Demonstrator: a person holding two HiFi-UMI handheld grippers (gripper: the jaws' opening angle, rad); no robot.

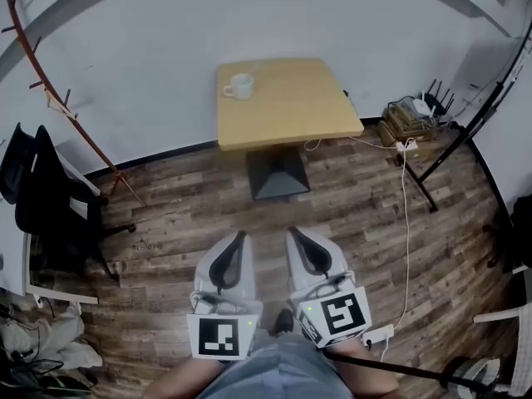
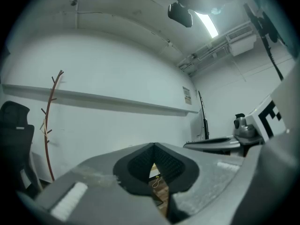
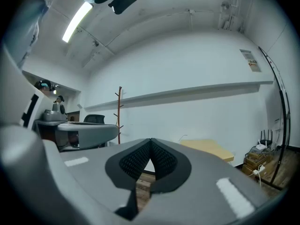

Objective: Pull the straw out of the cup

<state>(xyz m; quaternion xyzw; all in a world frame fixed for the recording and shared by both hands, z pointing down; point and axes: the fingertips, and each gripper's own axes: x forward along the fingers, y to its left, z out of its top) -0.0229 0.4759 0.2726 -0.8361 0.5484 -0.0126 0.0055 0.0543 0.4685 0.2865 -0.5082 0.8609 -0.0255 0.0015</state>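
Nearest the camera, left claw (image 1: 240,239) and right claw (image 1: 294,236), held side by side and level above the wooden floor (image 1: 174,198), each with a marker cube at its near end. Both claws are closed, tips meeting, with nothing between them. Far centre: a wooden desk (image 1: 291,106) on a dark pedestal, well apart from both claws. The white cup (image 1: 239,86) stands upright at the desk's far left corner; its straw is too small to make out. Left: a coat rack (image 1: 58,98) leaning at the wall.
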